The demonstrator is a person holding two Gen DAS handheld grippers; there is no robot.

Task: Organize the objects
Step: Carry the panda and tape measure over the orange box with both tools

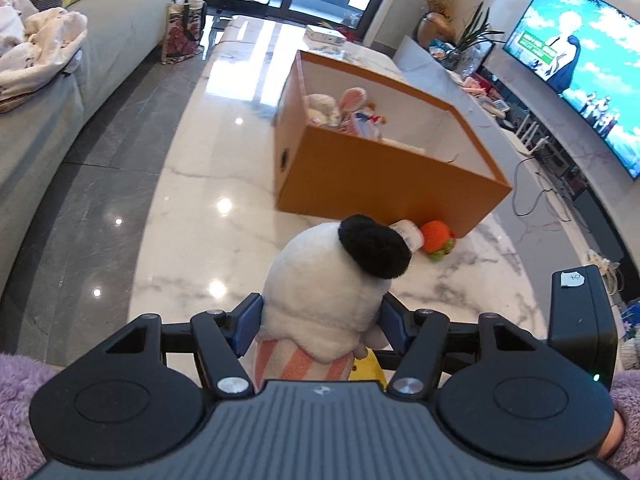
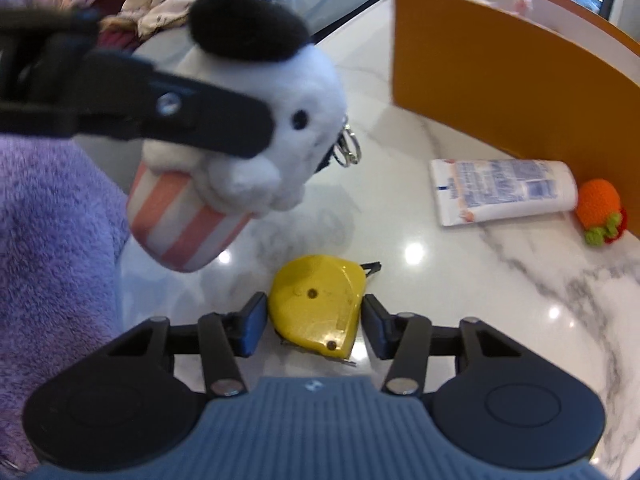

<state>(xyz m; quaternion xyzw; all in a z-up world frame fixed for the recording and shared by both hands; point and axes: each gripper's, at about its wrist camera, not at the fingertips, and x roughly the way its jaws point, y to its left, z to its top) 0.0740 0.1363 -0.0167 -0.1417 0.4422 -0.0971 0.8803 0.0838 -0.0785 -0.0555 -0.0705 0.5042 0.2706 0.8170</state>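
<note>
The orange box (image 1: 384, 176) is seen well beyond the fingers of both grippers, open-topped, with soft toys already inside; it is judged light but rigid, best left standing as the place things go into. The plush toy (image 1: 332, 292) is held off the marble table (image 1: 192, 200) in the left gripper (image 1: 320, 322), whose blue pads press into its white body from either side at a wide spread; it is judged soft, light and squashy, so a grip across the body above the striped cup (not on the floppy black ear) is favoured. The white tube (image 2: 504, 192) and the small orange knitted toy (image 2: 600, 210) lie ahead and right of the right fingers, against the box wall. The yellow tape measure (image 2: 318, 306) lies flat between the right gripper's (image 2: 314, 322) pads, which sit just beside its edges, contact not yet clear; it is judged hard, smooth and fairly dense, to be pinched across its flat sides
</note>
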